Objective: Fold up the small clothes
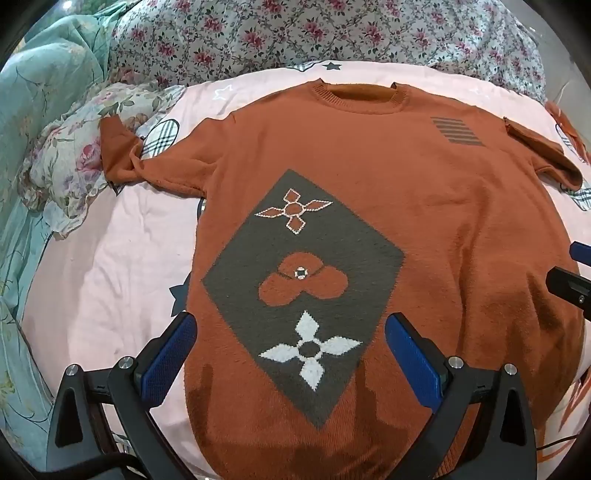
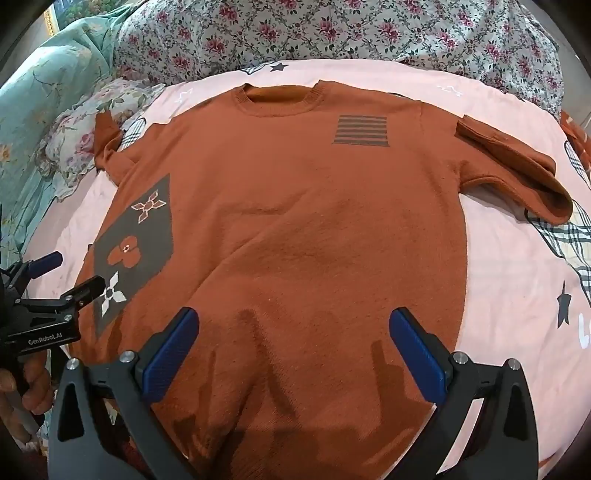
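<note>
Rust-orange knit sweater [image 1: 424, 206] lies face-up and spread flat on the pink bedsheet [image 1: 122, 258], collar [image 1: 360, 96] at the far side, hem toward both cameras. Grey diamond panel [image 1: 303, 280] with 3 flower motifs sits on the left half of the front; striped grey patch [image 2: 361, 130] on the far right chest.

Left sleeve [image 1: 125, 155] is bunched and twisted near the floral pillow [image 1: 62, 162], with its cuff turned up. Right sleeve [image 2: 513, 170] is doubled back on itself, cuff lying against the shoulder. Flowered quilt [image 2: 351, 29] heaped beyond the collar; teal bedding [image 1: 40, 92] at the far left.

Left gripper [image 1: 290, 341]: jaws wide apart, nothing between them, poised over the lower part of the diamond panel. Contact with the knit cannot be judged from this view. Right gripper [image 2: 293, 334]: jaws wide apart, empty, over the lower middle of the body. Each gripper is visible at the edge of the other's view, so they sit side by side near the hem.

Progress, judged: 0 folds made in the body. The garment is laid out but the sleeves are untidy. Left to do: straighten or fold in both sleeves, fold the sides inward, then fold hem to collar. Essentially at the start.
</note>
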`<state>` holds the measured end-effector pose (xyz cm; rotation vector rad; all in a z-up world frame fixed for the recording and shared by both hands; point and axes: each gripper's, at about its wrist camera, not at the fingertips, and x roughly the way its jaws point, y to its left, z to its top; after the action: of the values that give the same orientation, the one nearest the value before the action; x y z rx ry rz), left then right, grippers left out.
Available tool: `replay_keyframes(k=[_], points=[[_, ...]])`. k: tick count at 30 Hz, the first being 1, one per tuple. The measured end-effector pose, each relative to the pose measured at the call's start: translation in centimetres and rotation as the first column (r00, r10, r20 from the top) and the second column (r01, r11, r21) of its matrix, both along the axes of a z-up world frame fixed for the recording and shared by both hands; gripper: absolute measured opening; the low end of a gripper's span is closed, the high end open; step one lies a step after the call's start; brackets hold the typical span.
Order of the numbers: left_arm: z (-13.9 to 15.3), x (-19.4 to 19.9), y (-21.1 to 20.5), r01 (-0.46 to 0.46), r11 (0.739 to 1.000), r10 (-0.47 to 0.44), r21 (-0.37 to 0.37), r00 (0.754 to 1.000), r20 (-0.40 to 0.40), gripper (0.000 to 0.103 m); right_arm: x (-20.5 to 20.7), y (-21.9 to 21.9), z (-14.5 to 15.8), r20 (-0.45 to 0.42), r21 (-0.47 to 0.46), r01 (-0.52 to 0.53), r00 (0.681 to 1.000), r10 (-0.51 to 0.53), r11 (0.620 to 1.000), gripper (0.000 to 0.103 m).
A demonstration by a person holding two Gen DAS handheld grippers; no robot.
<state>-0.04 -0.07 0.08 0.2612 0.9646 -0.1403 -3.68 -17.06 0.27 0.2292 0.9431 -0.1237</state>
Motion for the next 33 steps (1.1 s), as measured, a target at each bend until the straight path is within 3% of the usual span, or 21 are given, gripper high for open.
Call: replay_keyframes(k=[15,33], points=[[0.06,-0.08,0.05,0.002,1.000,-0.002,0.006,1.000,0.009,0.102,-0.09,0.25,0.36,-0.003,0.007,-0.004,1.000,0.004,1.000,0.103],[-0.05,0.07,-0.35,0.011,1.000,-0.012,-0.026,0.999,-0.043,0.102,-0.02,0.63,0.07,0.002,-0.005,-0.005,1.000,0.005,1.000,0.103]])
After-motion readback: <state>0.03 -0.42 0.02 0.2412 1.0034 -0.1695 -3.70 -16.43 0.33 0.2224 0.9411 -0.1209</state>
